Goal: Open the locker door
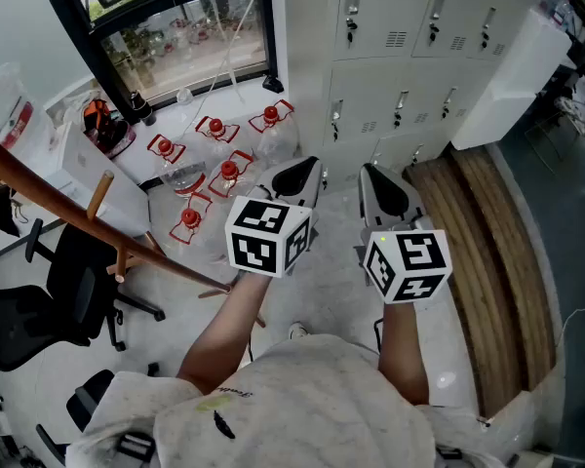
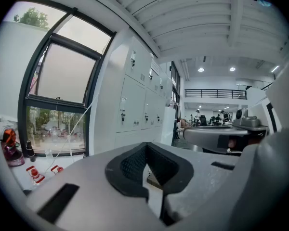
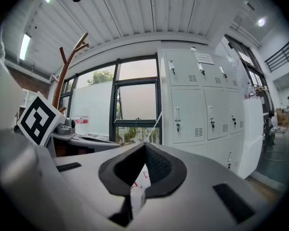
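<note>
At far left a black swivel office chair (image 1: 34,295) stands on the white floor (image 1: 341,281), with a brown wooden coat stand (image 1: 88,220) slanting across above it. Next come clear plastic water jugs with red caps and handles (image 1: 226,175), grouped on the floor below a black-framed window (image 1: 190,42). In the middle is the left gripper (image 1: 297,175), pale grey with black pads and a cube of black-and-white square markers. Its jaws are pressed together with nothing between them. Just beside it the right gripper (image 1: 378,185), of the same build, also has its jaws pressed together and empty. Both point toward the bank of pale grey metal lockers (image 1: 395,37), which stands ahead and to the right, well apart from either gripper. Every door in sight is closed, each with a slim vertical handle, a lock below it and a small vent grille. In the right gripper view a white paper label (image 3: 204,57) is stuck on a top door, its print too small to read. A red-and-white notice (image 3: 81,121) by the window may carry text, but it is blurred. At far right a strip of brown wooden planks (image 1: 497,252) runs along the floor
</note>
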`<act>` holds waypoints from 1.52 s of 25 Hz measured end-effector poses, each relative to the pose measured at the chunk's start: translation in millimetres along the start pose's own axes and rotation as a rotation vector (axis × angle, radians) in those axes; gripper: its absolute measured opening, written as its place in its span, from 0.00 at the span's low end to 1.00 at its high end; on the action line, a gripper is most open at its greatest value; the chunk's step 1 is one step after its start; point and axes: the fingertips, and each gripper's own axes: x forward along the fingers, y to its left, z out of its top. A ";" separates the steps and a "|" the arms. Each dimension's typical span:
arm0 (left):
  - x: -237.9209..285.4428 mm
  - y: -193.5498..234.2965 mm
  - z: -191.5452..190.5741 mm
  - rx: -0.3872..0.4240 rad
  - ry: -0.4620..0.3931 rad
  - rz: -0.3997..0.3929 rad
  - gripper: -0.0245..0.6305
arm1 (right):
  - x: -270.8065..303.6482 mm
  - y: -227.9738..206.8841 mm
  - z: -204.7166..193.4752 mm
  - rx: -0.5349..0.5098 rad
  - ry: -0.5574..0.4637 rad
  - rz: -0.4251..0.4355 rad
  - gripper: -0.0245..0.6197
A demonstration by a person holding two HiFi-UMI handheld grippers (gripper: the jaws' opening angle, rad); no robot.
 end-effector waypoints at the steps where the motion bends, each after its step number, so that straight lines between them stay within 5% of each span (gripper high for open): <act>1: 0.2 0.1 0.4 0.002 -0.001 -0.001 0.04 | 0.8 0.6 0.4 0.001 -0.002 0.001 0.03; 22: 35.9 -5.6 -0.1 0.019 0.009 -0.044 0.04 | 21.9 -14.6 -9.0 0.035 0.009 0.002 0.03; 38: 151.3 -13.7 16.5 0.072 0.048 0.095 0.04 | 81.3 -115.2 -1.4 0.080 -0.036 0.156 0.03</act>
